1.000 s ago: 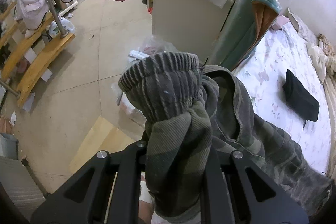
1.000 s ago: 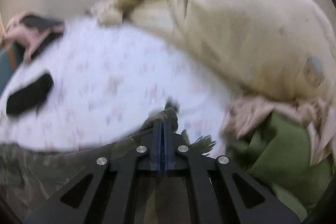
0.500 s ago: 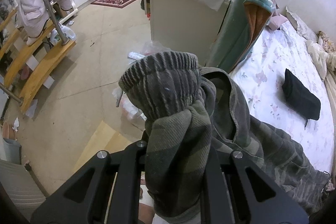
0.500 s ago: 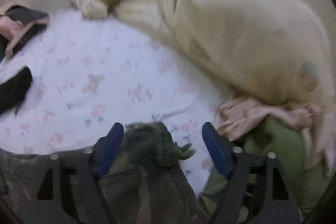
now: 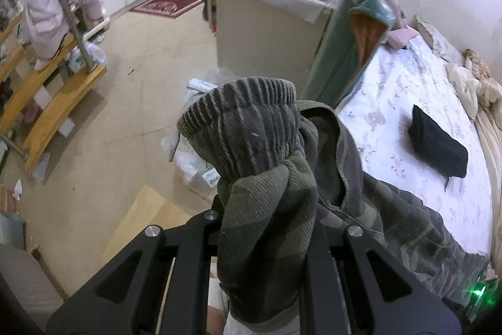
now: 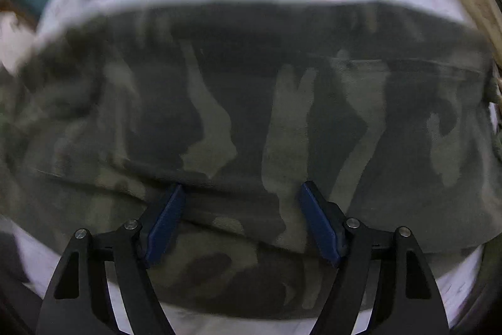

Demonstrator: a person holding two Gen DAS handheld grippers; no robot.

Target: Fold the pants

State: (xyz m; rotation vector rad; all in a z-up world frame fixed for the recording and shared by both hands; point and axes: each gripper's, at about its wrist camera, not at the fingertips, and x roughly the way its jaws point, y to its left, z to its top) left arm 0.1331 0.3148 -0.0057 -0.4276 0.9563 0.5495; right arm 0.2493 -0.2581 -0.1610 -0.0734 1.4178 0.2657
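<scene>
1. Two grippers in play: left hand-held gripper (image 5: 266, 228) is clamped on the ribbed cuff (image 5: 241, 118) of the camo pants (image 6: 251, 102), which trail across the bed (image 5: 408, 90).
2. Right hand-held gripper (image 6: 241, 218) hangs over the spread fabric, gripping nothing, its jaws closing slightly.
3. Mid-fold I'd say; next it needs to pinch an edge.

The pants (image 5: 392, 209) stretch across the bed (image 5: 392, 102), one end raised past the bed's edge in the left claw (image 5: 266, 228). Beyond them on the bed lies a folded cloth (image 5: 437, 143). The right claw (image 6: 241, 218) stands over the flat part of the pants.
</scene>
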